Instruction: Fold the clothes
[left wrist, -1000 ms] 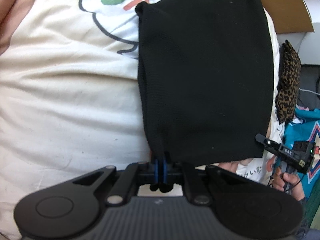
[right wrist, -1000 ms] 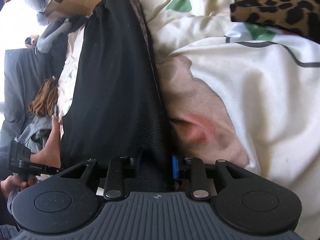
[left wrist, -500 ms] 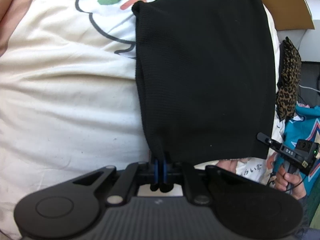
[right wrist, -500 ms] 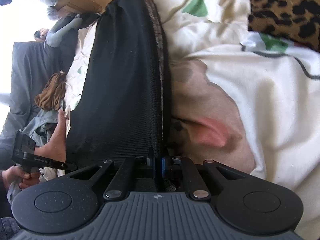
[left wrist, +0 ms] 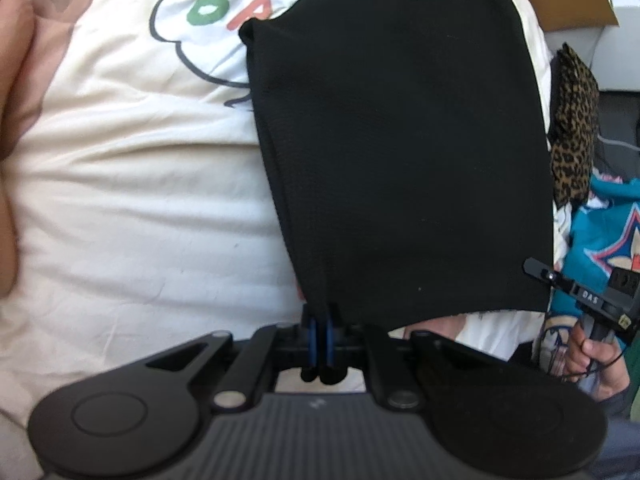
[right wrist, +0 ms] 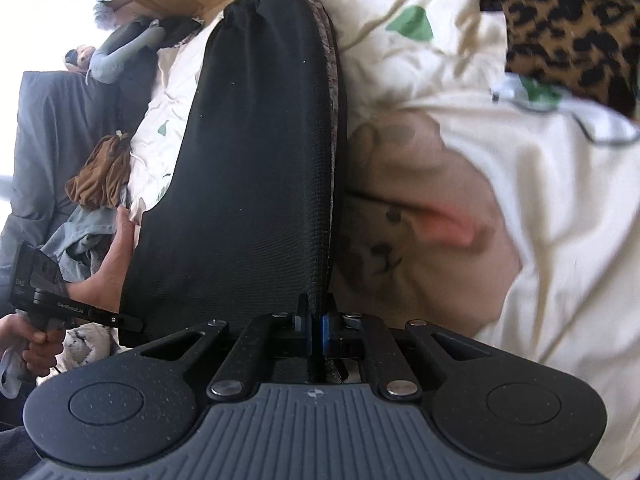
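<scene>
Two grippers, one black garment [left wrist: 400, 152].
Left gripper [left wrist: 320, 320] clamps its corner; right gripper [right wrist: 316, 320], open a second ago, now pinches its edge above the cream duvet [left wrist: 140, 200].

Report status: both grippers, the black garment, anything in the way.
Left gripper shut on black garment, near corner. Right gripper shut on its other corner. Garment stretched between them over cream bedding. Leopard-print cloth off to the side, not blocking.
</scene>
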Available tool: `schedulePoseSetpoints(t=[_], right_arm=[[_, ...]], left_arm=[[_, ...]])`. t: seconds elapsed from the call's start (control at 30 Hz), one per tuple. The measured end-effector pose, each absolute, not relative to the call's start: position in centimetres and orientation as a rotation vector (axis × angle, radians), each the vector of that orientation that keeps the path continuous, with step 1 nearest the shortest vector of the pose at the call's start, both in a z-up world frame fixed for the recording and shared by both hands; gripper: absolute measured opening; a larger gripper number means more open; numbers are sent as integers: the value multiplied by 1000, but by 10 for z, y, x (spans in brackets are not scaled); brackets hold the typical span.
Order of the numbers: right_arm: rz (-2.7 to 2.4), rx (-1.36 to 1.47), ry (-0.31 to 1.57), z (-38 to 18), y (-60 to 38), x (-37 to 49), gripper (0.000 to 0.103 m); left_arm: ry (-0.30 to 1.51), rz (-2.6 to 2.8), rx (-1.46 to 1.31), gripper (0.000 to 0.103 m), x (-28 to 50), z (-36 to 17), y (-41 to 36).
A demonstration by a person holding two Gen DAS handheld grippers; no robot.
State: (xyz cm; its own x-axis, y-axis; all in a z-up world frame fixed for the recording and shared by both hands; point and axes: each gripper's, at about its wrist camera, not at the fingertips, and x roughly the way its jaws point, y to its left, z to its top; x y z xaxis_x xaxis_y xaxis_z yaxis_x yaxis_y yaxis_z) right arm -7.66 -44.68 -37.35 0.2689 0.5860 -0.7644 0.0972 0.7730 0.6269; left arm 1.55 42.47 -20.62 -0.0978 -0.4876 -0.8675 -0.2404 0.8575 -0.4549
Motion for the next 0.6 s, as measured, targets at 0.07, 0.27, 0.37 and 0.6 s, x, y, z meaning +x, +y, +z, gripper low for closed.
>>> schedulePoseSetpoints(t=[0.07, 0.27, 0.37, 0.6], right_arm=[[368, 644, 1288, -370, -443, -84, 2], [370, 663, 1338, -362, -439, -108, 2], [377, 660, 1385, -361, -436, -120, 2], [363, 668, 1406, -358, -436, -129, 2]], left_arm=[[1708, -216, -558, 5, 14, -201, 427], [1767, -228, -525, 5, 4, -188, 429], [1795, -259, -502, 5, -5, -181, 427], [1823, -267, -519, 5, -15, -184, 425]])
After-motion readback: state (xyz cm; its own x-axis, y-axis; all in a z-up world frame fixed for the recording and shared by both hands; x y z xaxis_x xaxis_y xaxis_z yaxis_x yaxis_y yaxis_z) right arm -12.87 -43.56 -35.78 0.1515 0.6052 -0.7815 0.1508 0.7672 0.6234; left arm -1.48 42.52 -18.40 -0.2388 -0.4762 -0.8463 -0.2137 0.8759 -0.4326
